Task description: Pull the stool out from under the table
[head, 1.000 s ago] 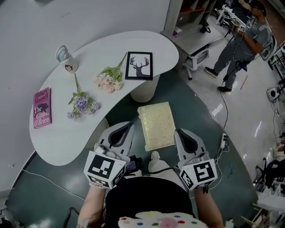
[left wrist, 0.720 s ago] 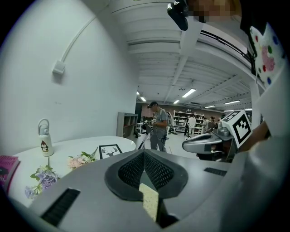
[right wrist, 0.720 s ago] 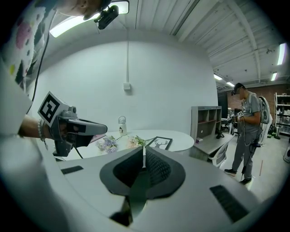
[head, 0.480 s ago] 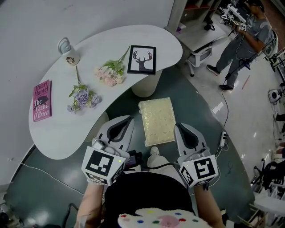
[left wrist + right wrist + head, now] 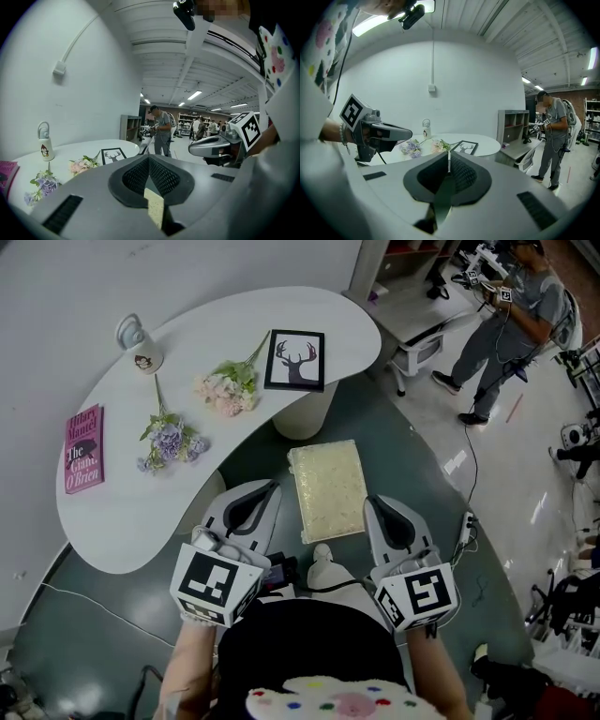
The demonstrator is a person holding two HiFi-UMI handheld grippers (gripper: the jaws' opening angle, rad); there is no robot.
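Note:
The stool (image 5: 328, 488), with a cream rectangular seat, stands on the dark floor just in front of the white curved table (image 5: 122, 521). Its far end is close to the table's round pedestal (image 5: 302, 423). My left gripper (image 5: 251, 495) is held near my body to the left of the stool's near end, shut and empty. My right gripper (image 5: 382, 512) is to the right of the stool, shut and empty too. Neither touches the stool. In the left gripper view, a sliver of the cream seat (image 5: 154, 206) shows below the left gripper (image 5: 149, 161). In the right gripper view, the right gripper (image 5: 448, 164) points toward the table.
On the table lie a pink book (image 5: 82, 448), purple flowers (image 5: 169, 442), pink flowers (image 5: 225, 390), a framed deer picture (image 5: 296, 360) and a white bottle (image 5: 141, 348). A person (image 5: 502, 324) stands at the back right by a desk. A power strip (image 5: 466, 526) lies on the floor at right.
Both grippers and the stool keep their places; only the head view has shifted slightly, and the person at the back right has stepped a little.

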